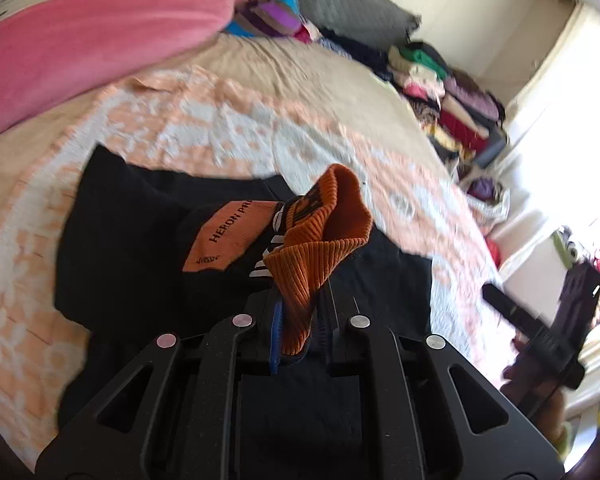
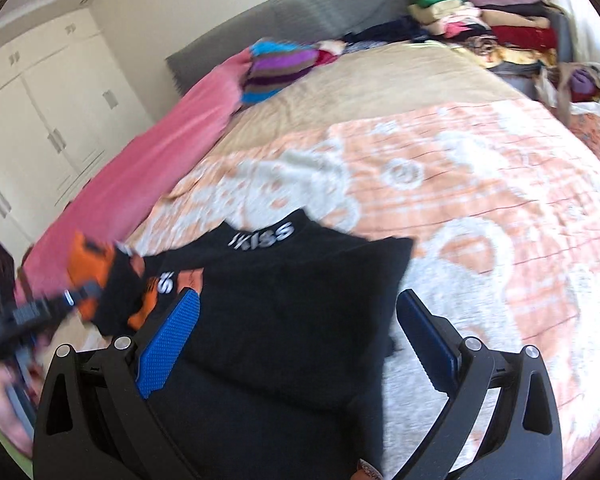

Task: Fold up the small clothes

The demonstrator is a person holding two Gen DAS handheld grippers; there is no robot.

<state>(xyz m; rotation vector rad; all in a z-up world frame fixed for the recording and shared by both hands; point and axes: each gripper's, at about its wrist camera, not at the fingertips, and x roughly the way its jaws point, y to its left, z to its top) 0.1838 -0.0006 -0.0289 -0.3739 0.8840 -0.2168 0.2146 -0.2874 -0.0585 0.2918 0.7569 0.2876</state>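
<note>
Black garment (image 2: 284, 312) – orange ribbed cuff (image 1: 320, 240) pinched in the left gripper (image 1: 300, 316), body trailing ahead-left; right gripper (image 2: 296, 344) spread, empty, hovering directly above – nearer.

Both wrist cameras look steeply down, close over the bed (image 1: 228, 120). Both views share the black garment (image 2: 292, 304) at lower centre and the clothes pile (image 2: 500, 28) at upper right.

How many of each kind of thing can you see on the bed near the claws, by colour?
Black garment with orange patches and an orange ribbed cuff: 1
Pink blanket: 1
Striped purple and blue knit: 1
Orange and white patterned bedcover: 1
Total: 4
</note>
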